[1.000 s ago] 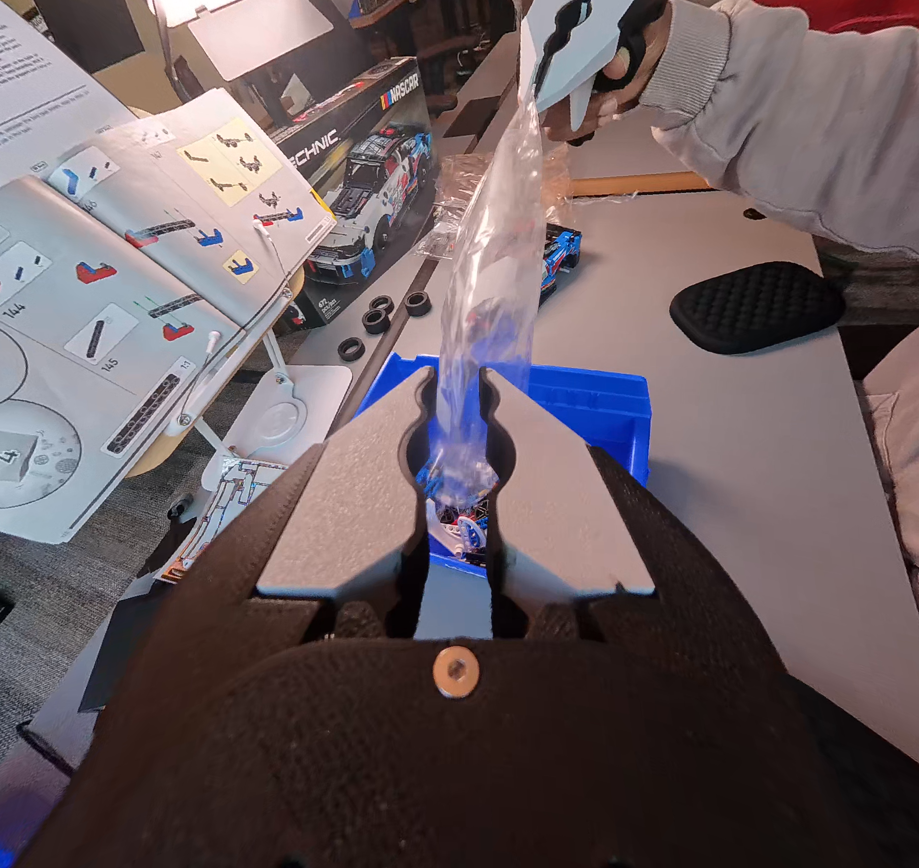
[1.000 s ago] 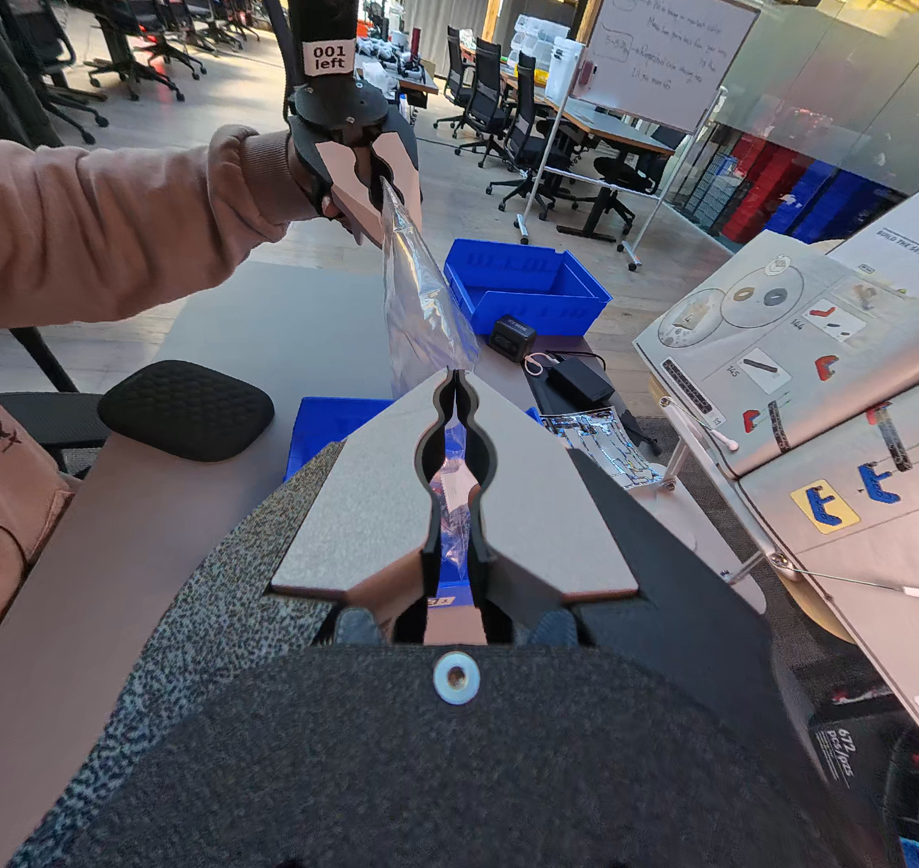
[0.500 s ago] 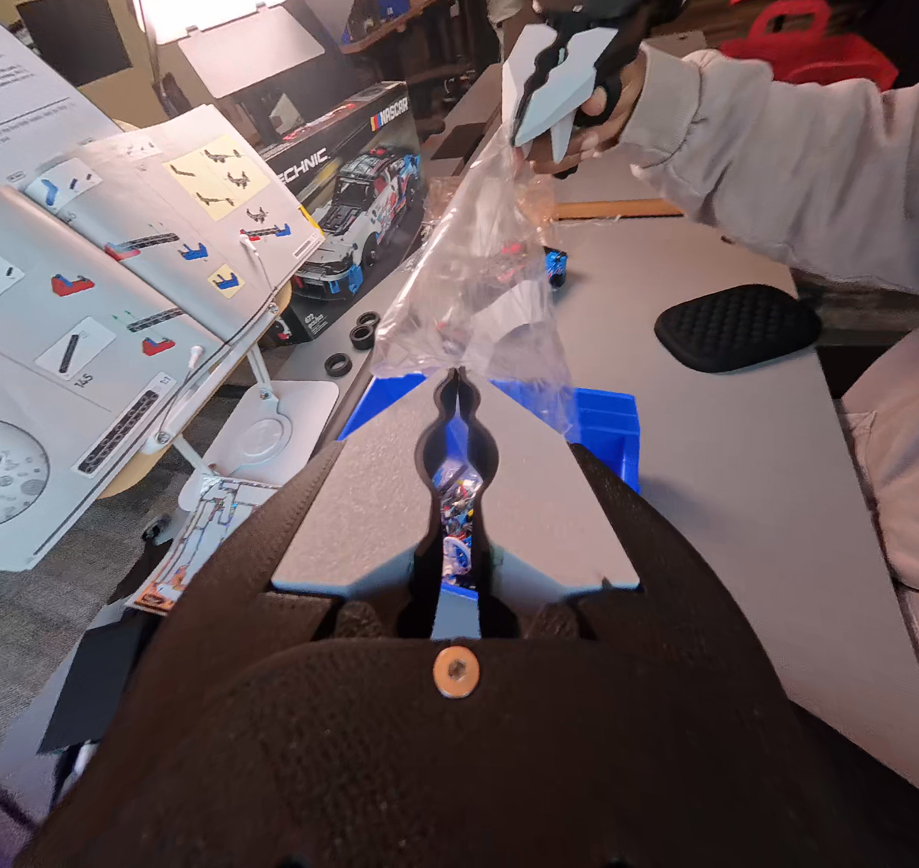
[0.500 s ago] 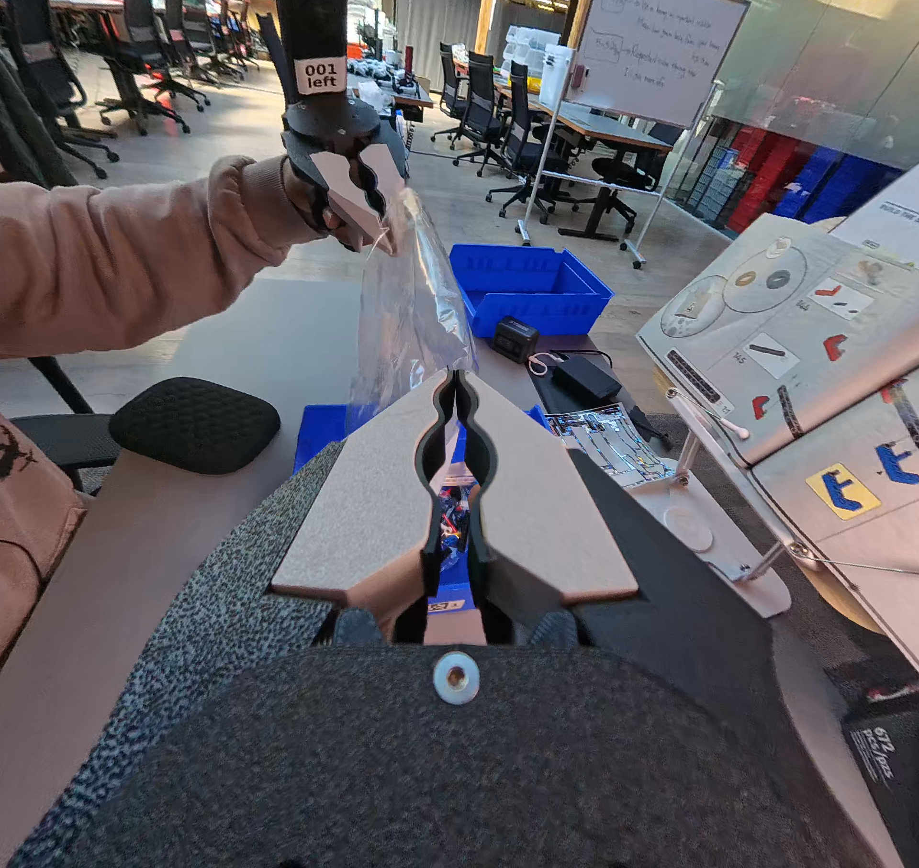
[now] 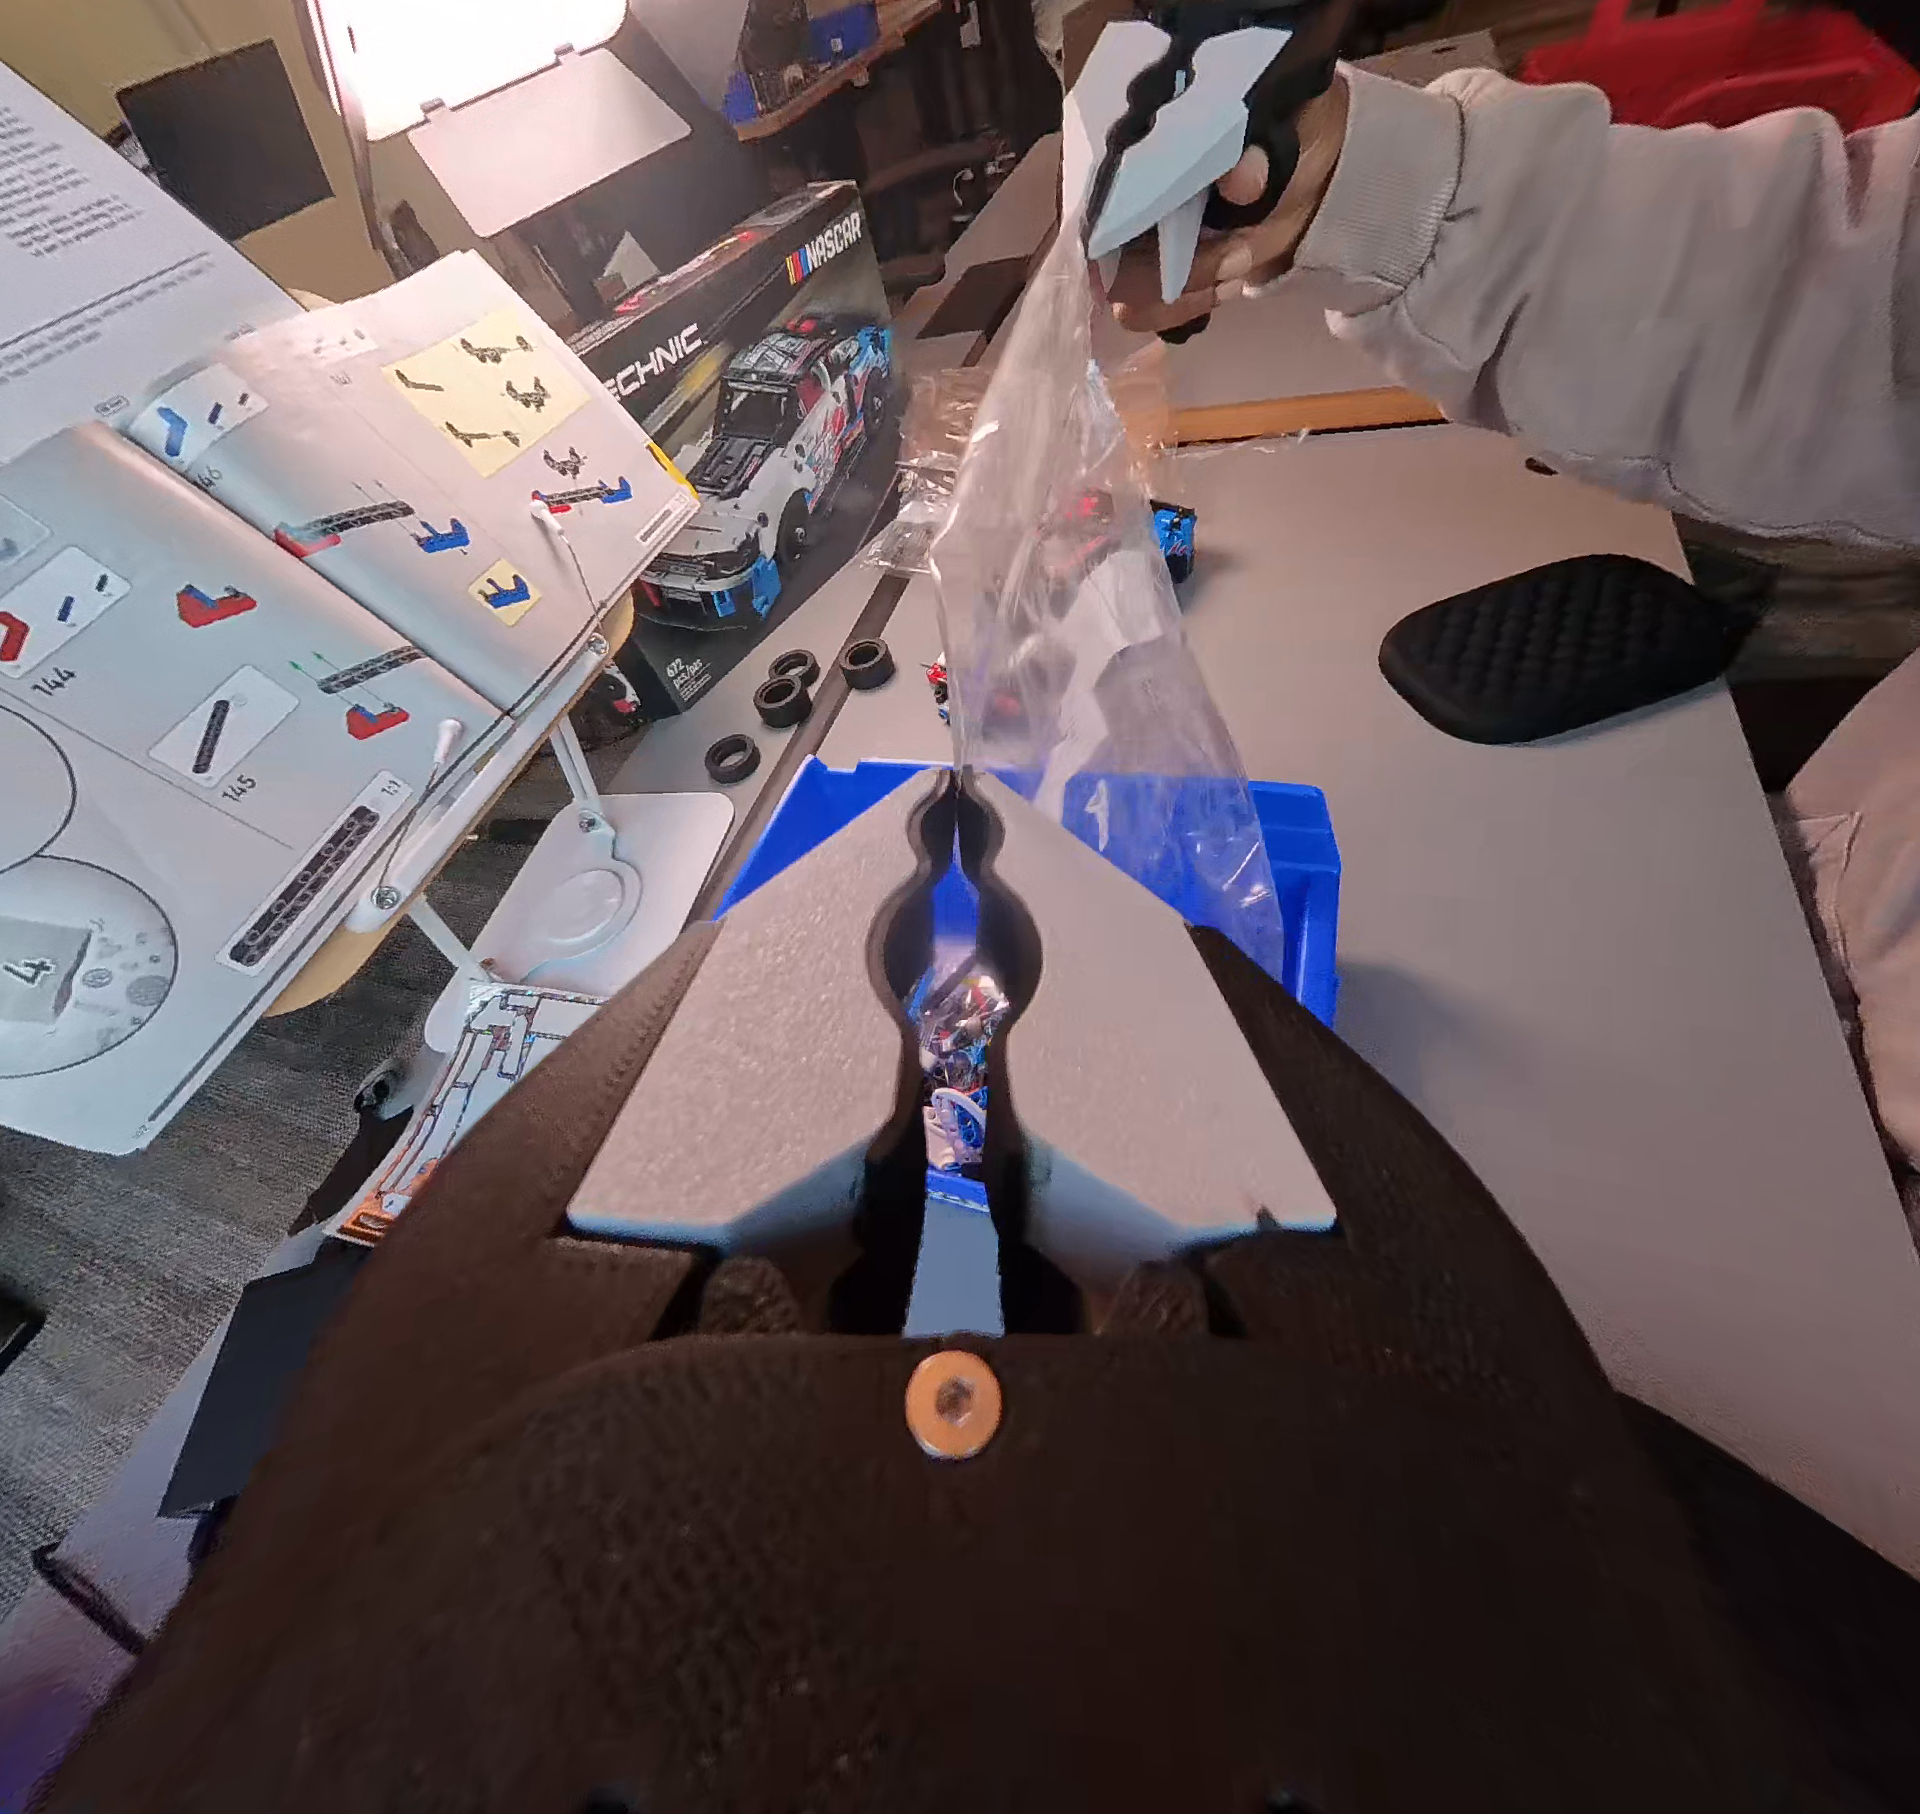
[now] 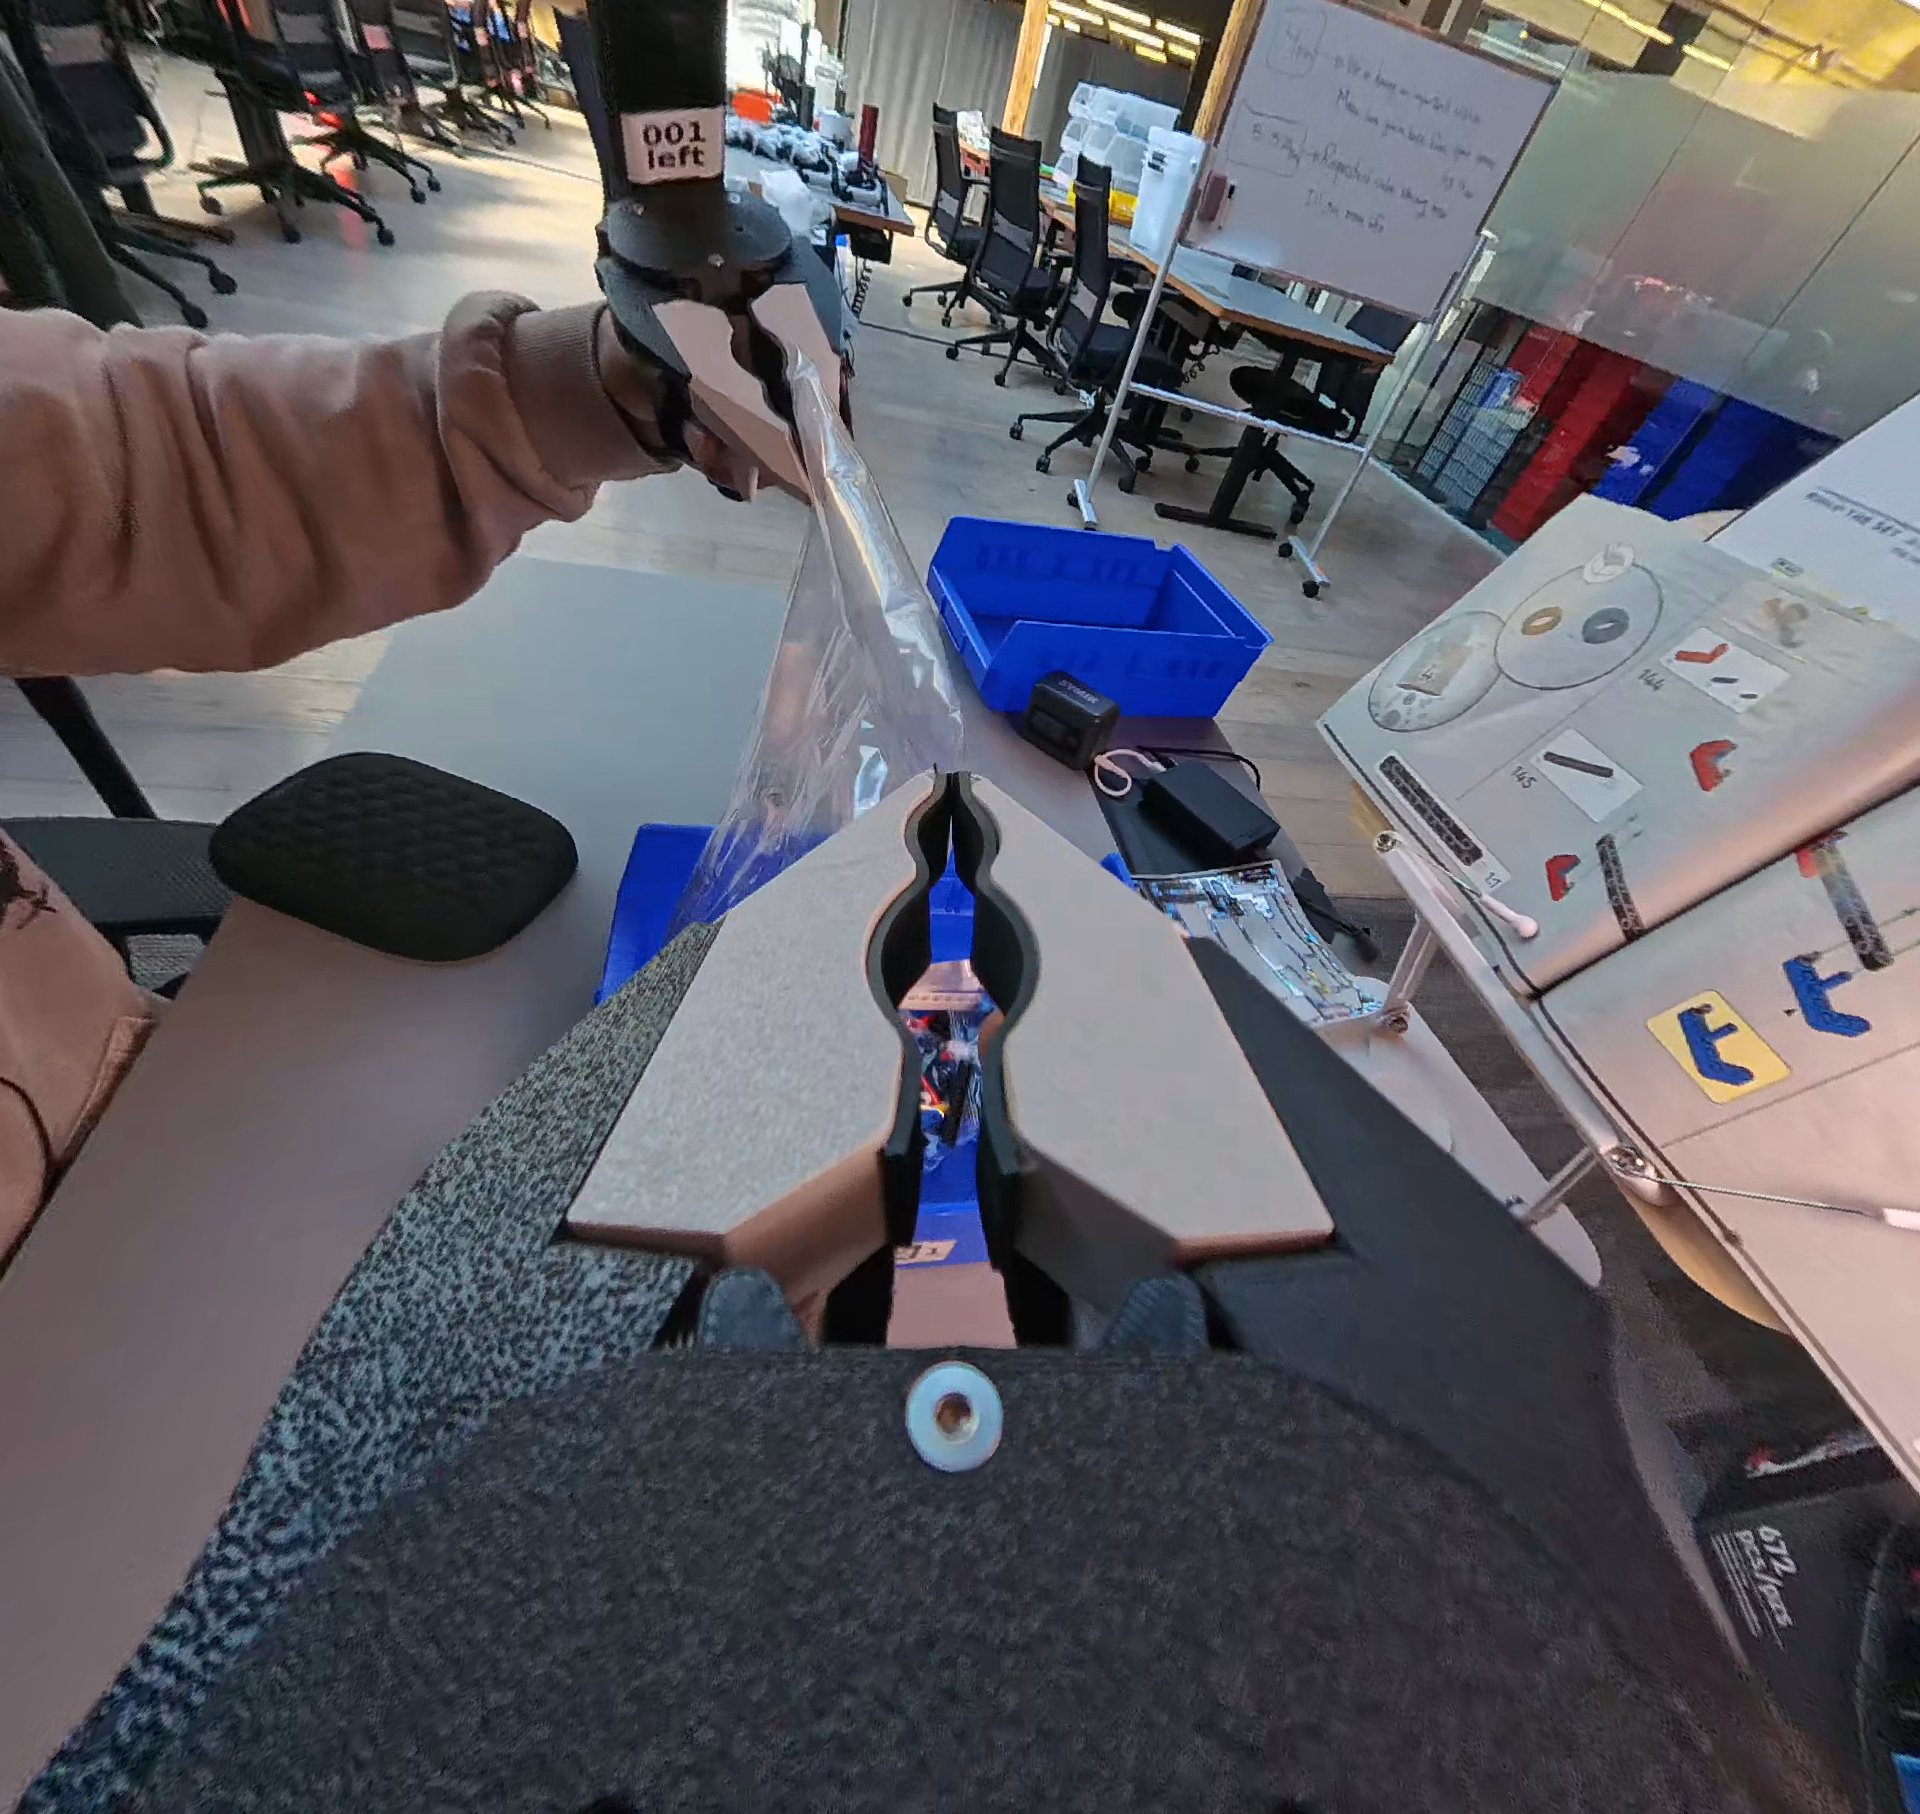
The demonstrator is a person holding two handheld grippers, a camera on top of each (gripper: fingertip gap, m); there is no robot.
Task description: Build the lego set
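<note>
A clear plastic bag point(image 5: 1060, 569) is stretched between my two grippers above a blue bin point(image 5: 1294, 829). My left gripper point(image 5: 956, 777) is shut on the bag's lower corner. My right gripper point(image 6: 948, 777) is shut on another edge of the bag point(image 6: 862, 652), and in the left wrist view it point(image 5: 1132, 268) is held high at the bag's top. Loose Lego pieces point(image 5: 961, 1026) lie in the bin and show through the gap between my fingers. The bin point(image 6: 644, 891) is mostly hidden behind my right gripper.
An open instruction booklet point(image 5: 312, 621) stands on a holder at the left, with the set's box point(image 5: 769, 434) behind it. Black tyres point(image 5: 790, 694) and a small blue built part point(image 5: 1174, 533) lie beyond the bin. A black pad point(image 5: 1558, 642) sits at the right. A second blue bin point(image 6: 1091, 621) stands farther off.
My left gripper was slightly open around the bag and has shut on it. The bag has spread out between the grippers. My right gripper stays shut and high.
</note>
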